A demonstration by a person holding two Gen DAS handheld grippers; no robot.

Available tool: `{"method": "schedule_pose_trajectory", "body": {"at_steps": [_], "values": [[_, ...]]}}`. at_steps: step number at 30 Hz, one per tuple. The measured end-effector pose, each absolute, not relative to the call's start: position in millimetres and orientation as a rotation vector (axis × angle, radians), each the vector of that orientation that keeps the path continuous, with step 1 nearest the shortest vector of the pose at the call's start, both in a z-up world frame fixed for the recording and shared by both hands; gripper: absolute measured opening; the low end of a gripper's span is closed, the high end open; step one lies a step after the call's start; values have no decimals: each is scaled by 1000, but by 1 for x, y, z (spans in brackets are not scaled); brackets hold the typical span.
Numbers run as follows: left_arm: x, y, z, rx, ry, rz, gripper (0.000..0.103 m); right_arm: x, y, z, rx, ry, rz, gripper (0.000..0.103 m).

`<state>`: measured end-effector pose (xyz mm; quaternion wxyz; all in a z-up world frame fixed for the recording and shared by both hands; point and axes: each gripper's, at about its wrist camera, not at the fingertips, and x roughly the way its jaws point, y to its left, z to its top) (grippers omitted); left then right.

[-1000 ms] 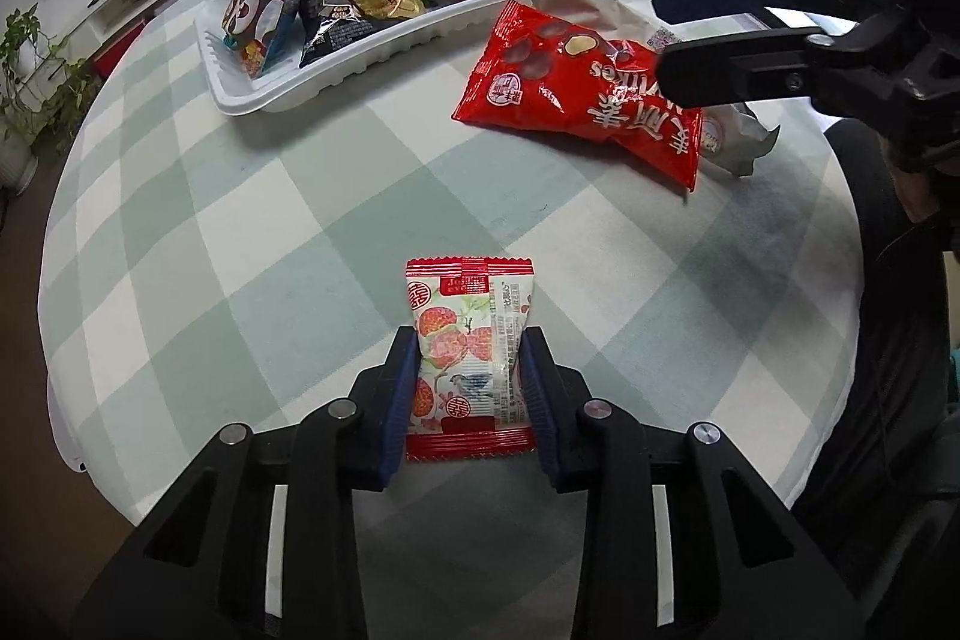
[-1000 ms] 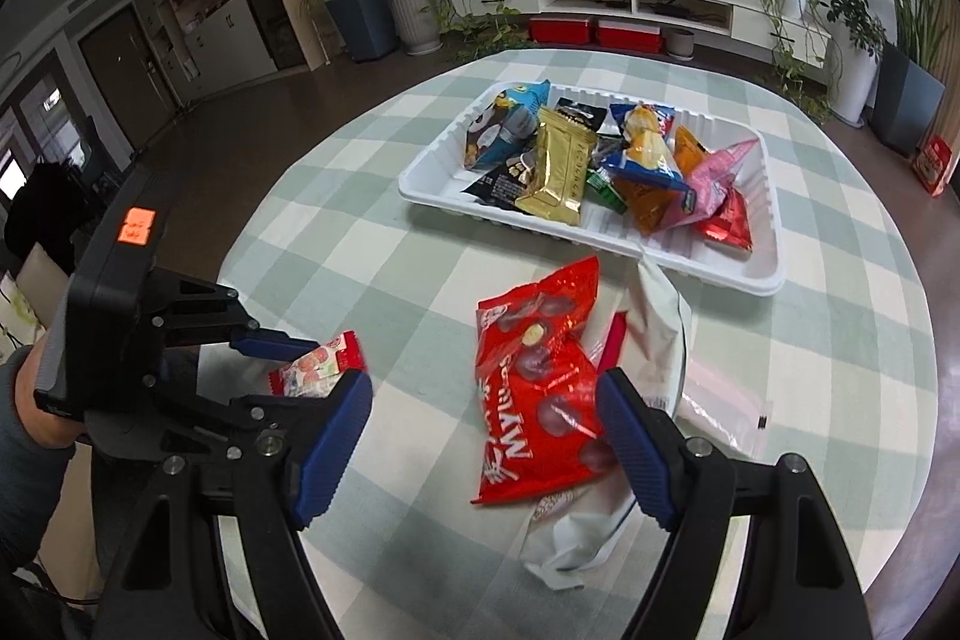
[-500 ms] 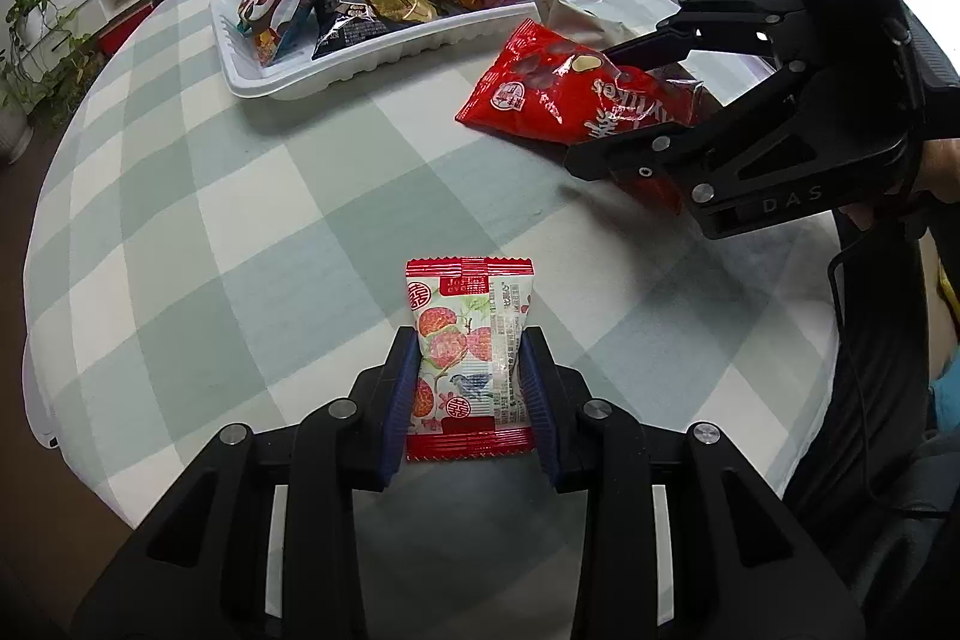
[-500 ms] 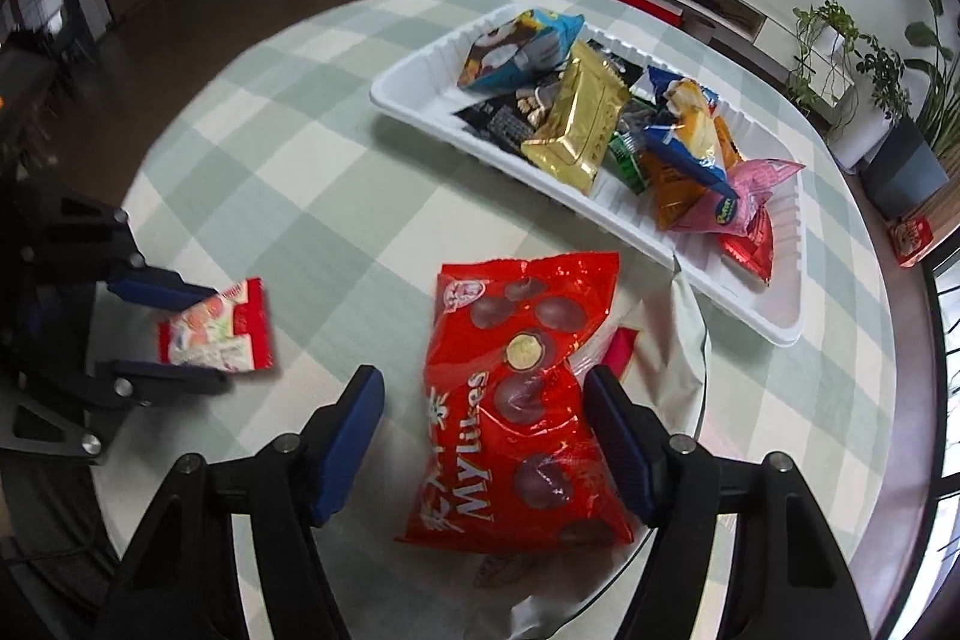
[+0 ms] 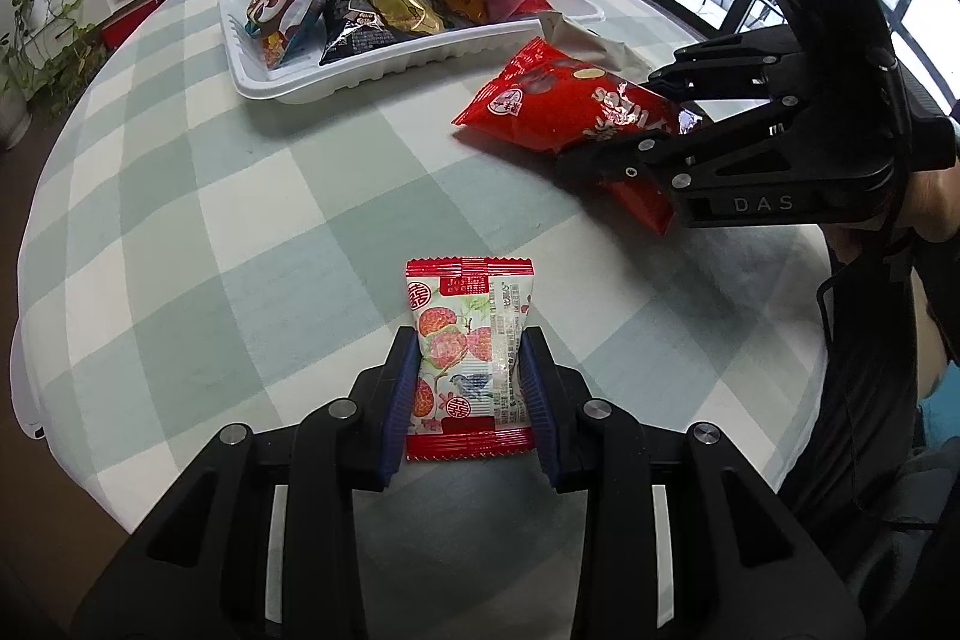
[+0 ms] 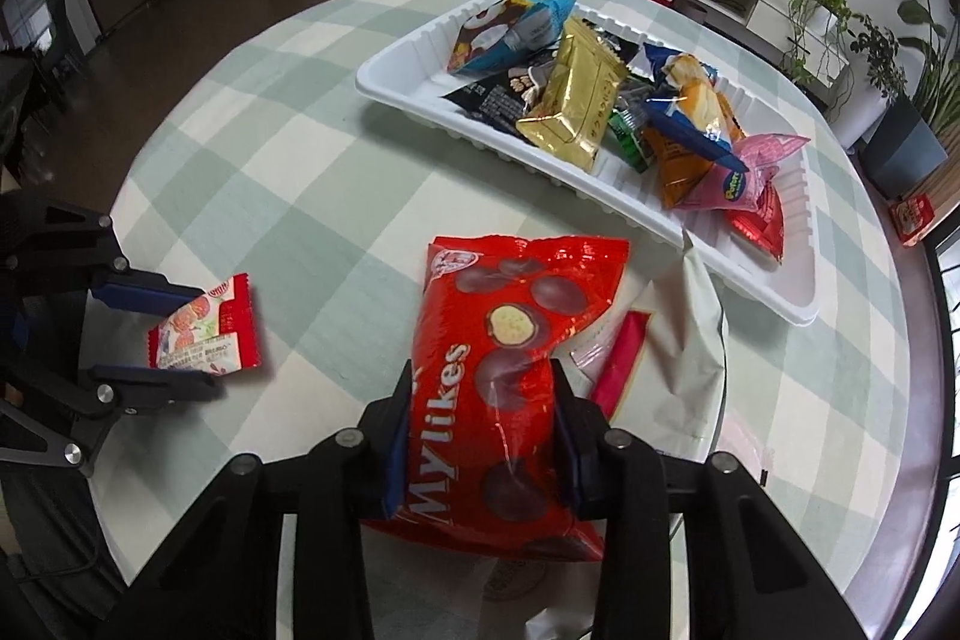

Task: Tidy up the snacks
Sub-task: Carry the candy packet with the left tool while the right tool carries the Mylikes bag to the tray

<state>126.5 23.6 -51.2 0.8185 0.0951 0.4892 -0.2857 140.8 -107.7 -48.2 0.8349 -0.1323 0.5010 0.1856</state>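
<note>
A small red-and-white snack packet [image 5: 468, 304] lies on the checked tablecloth near the table's front edge, and my left gripper [image 5: 469, 340] is shut on its lower half. Its blue pads press both long sides. A large red Mylikes bag [image 6: 510, 304] lies mid-table, and my right gripper [image 6: 483, 382] is closing on it. The pads pinch the bag's middle into a waist. In the left wrist view, the right gripper [image 5: 606, 124] clamps the red bag [image 5: 540, 106] at the right. A white tray [image 6: 408, 100] behind holds several snack packets.
A crumpled white pouch [image 6: 696, 340] and a slim red packet [image 6: 618, 358] lie under and right of the red bag. The round table's edge runs close in front of both grippers. Potted plants, a low TV shelf and a window surround the table.
My right gripper came down over the red bag and its jaws closed from wide apart onto the bag's middle. The left gripper kept its grip on the small packet.
</note>
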Motion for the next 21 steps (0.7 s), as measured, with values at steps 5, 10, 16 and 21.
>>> {"method": "schedule_pose_trajectory", "body": {"at_steps": [5,10,16,21], "values": [[127,28,-47,162,1028,-608,32,132,-113,-40,-173,1040,424,40],[129,34,-41,92,1012,-610,32,122,-123,-24,-38,1000,466,40],[138,33,-31,22,987,-624,32,118,-142,-7,103,950,487,40],[158,23,-5,-7,926,-631,32,124,-169,9,180,901,458,40]]}}
